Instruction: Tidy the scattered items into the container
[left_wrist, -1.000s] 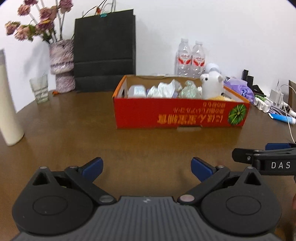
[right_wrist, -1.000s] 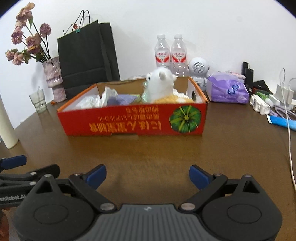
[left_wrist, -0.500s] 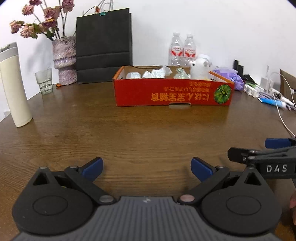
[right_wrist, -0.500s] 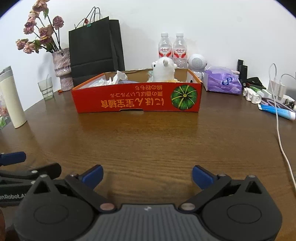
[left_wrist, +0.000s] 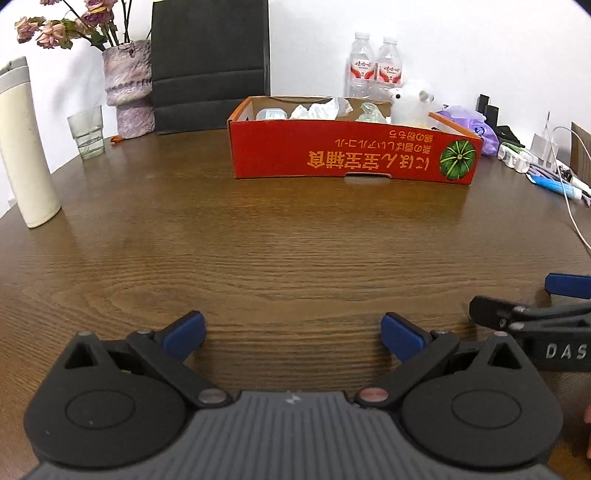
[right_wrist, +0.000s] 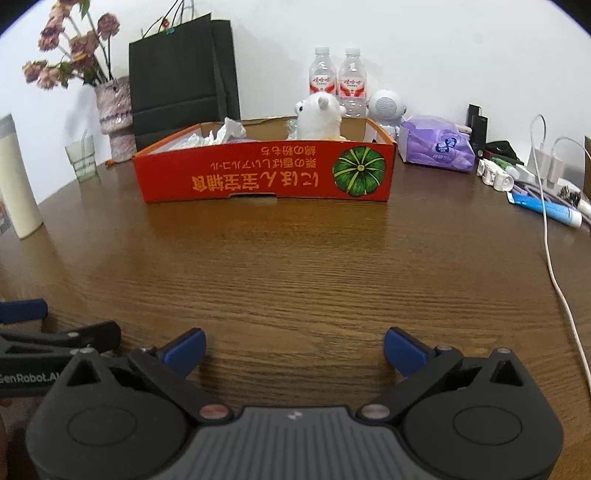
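A red cardboard box (left_wrist: 351, 155) (right_wrist: 266, 173) stands on the far half of the brown wooden table. It holds a white plush toy (left_wrist: 410, 105) (right_wrist: 319, 116), crumpled white paper (left_wrist: 319, 110) (right_wrist: 229, 133), a clear-green wrapped item (left_wrist: 369, 112) and a small white tub (left_wrist: 271, 113). My left gripper (left_wrist: 291, 332) is open and empty, low over the near table. My right gripper (right_wrist: 293, 345) is open and empty beside it; each shows at the edge of the other's view.
Along the back: a black paper bag (left_wrist: 208, 62), a vase of dried flowers (left_wrist: 129, 88), a glass (left_wrist: 86, 131), two water bottles (right_wrist: 338, 83), a white speaker (right_wrist: 386, 110), a purple tissue pack (right_wrist: 437, 147). A cream flask (left_wrist: 26, 147) stands left. Cables and a blue tube (right_wrist: 546, 208) lie right.
Both grippers have drawn back from the box toward the near table edge and sunk lower. The box now looks farther away. Both stay open and empty.
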